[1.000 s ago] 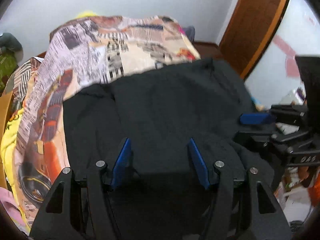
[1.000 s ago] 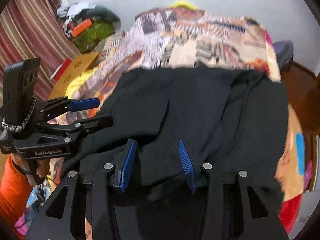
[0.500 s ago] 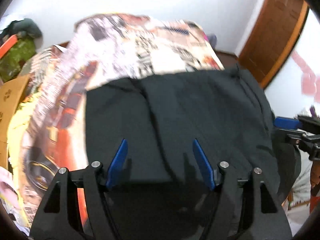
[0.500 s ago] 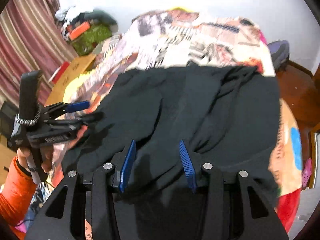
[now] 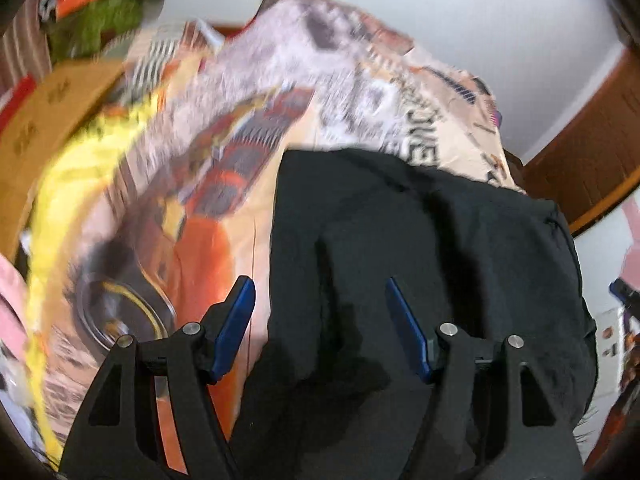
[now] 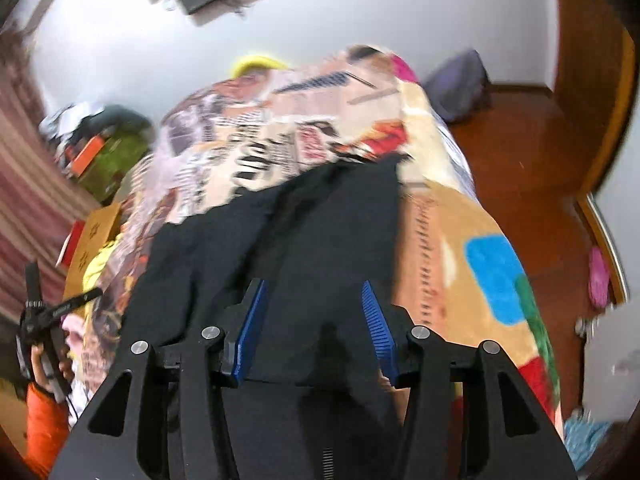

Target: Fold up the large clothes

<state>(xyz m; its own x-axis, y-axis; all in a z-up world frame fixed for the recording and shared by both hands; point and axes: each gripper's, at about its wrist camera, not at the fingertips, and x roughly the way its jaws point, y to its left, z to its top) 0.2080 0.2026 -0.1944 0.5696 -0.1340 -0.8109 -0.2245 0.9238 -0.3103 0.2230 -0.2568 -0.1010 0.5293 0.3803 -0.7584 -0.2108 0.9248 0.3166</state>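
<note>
1. Bed with printed blanket filled both views.
2. Black garment lay flat on it, center to lower right in the left view; looked soft, limp, fairly heavy; best pinched at edge or corner.
3. Left gripper jaws apart, empty.
4. Right gripper jaws opening, nothing clamped.

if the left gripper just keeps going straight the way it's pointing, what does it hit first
Most likely the black fabric garment spread on the printed bedcover. The left gripper aims near its left edge; depth is unclear.
</note>
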